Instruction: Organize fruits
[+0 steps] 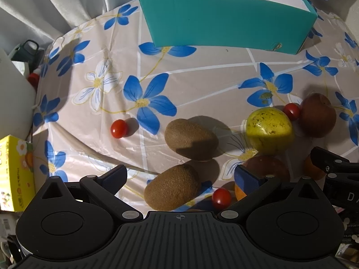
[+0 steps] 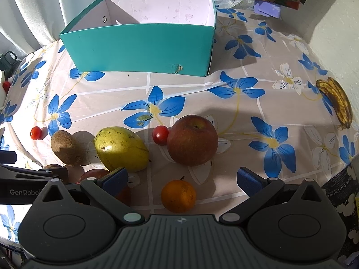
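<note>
The left gripper hangs with its jaws wide apart and nothing between them, just over the nearer kiwi, with a second kiwi just beyond and a cherry tomato beside its right finger. The right gripper is likewise spread and unloaded above an orange, with the red apple and yellow mango lying farther out. All the fruit sits on the flowered counter, well short of the teal box at its far side, and a banana lies apart at the right edge.
</note>
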The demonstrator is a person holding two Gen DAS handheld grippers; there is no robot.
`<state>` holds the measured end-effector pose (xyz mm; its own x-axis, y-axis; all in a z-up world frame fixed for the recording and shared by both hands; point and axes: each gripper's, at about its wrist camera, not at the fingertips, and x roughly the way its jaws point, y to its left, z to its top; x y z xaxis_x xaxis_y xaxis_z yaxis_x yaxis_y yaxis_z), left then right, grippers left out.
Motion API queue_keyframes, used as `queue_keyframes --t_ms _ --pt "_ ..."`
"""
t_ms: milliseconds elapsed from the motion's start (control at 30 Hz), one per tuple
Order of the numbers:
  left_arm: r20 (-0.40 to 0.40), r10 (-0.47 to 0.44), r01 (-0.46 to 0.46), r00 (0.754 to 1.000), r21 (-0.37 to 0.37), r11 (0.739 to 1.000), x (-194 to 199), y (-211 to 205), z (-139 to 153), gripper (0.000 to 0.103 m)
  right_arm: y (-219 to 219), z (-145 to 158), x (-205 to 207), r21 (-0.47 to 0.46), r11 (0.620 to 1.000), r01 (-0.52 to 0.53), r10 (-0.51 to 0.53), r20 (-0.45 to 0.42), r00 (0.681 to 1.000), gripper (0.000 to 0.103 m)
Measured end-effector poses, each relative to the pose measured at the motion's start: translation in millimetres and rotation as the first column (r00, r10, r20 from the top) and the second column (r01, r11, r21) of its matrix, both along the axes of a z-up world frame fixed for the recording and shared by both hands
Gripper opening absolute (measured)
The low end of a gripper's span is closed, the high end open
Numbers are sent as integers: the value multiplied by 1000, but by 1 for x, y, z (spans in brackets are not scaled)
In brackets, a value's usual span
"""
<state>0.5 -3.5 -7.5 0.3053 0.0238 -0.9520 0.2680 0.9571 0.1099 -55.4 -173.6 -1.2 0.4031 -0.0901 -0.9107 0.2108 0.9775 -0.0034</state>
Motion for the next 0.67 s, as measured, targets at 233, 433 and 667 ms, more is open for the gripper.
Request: queue_keyframes --t_ms 233,433,667 --pt "7 1 -1 1000 -19 1000 0 2 2 103 -1 -1 0 1 1000 1 -1 0 1000 103" --pt "50 -31 37 998 -104 994 -3 11 13 103 -3 0 -1 11 1000 -2 2 13 1000 103" --pt "179 43 -6 983 -205 979 -11 48 17 103 -11 1 -5 40 999 18 -19 27 999 103"
